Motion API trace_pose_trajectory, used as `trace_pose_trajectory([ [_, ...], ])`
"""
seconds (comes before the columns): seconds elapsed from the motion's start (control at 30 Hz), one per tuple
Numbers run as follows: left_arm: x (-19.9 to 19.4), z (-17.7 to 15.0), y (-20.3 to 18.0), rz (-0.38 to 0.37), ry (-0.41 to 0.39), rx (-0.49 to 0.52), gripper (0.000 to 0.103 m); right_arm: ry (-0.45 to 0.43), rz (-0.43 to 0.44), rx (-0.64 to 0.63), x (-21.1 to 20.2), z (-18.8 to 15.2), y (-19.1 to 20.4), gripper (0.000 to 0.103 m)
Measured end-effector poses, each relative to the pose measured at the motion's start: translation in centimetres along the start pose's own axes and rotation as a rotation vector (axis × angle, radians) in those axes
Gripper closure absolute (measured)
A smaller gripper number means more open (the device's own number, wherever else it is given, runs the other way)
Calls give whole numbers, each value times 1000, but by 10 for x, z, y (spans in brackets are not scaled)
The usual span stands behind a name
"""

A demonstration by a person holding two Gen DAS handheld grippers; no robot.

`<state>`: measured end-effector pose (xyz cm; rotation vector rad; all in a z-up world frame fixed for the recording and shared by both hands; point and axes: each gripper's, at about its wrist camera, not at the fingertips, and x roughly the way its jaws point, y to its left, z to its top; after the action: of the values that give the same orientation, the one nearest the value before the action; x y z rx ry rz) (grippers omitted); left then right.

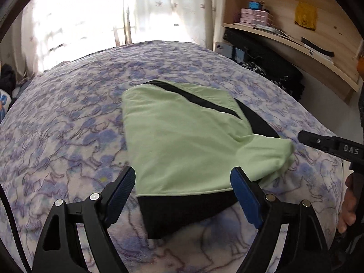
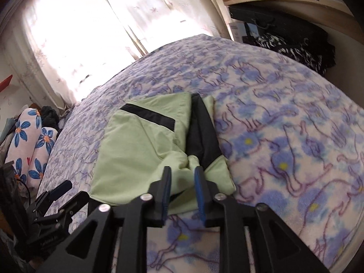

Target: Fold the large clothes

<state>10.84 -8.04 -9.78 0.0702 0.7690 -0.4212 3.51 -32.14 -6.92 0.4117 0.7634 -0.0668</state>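
Garment point(image 1: 182, 141) in pale green with black panels lies folded on the blue-flowered blanket point(image 1: 68, 125) of a bed. Left gripper point(image 1: 183, 182) hangs above its near edge, jaws spread wide and empty. Right gripper point(image 2: 182, 177) hovers over the bunched corner, jaws parted, pinching nothing.
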Motion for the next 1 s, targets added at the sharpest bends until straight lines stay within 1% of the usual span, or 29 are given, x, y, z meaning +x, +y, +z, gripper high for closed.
trace_pose_trajectory([
  [0.1,10,-4,28,41,42,-78,19,53,44,-28,10,14,7,73],
  [0.13,13,-5,36,40,57,-107,19,75,59,-36,16,17,8,73],
  [0.23,21,-11,51,34,77,-164,19,140,44,-47,37,26,9,73],
  [0.3,28,-14,54,29,91,-177,19,186,38,-39,53,29,5,73],
  [0.37,34,-17,55,21,107,-185,19,266,50,-13,72,28,-3,73],
  [0.43,38,-20,55,10,121,-190,19,314,68,3,85,25,-7,73],
  [0.57,42,-24,53,0,130,-190,19,388,109,1,101,19,-6,72],
  [0.67,43,-25,50,-2,133,-190,19,412,118,28,113,16,-8,70],
  [0.7,43,-25,50,-1,134,-190,19,411,126,41,116,15,-9,71],
  [0.77,44,-24,50,-2,133,-187,19,405,149,28,117,14,-6,84],
  [0.8,43,-24,49,1,132,-184,19,396,145,13,116,14,-4,90],
  [0.83,43,-23,49,3,131,-182,19,373,134,-7,111,14,0,93],
  [0.87,42,-23,48,4,129,-180,19,341,133,-22,102,16,2,94],
  [0.93,37,-22,47,8,118,-178,19,239,148,-66,75,23,11,95],
  [1.0,32,-21,46,2,103,-178,19,142,164,-74,45,31,11,96],
])
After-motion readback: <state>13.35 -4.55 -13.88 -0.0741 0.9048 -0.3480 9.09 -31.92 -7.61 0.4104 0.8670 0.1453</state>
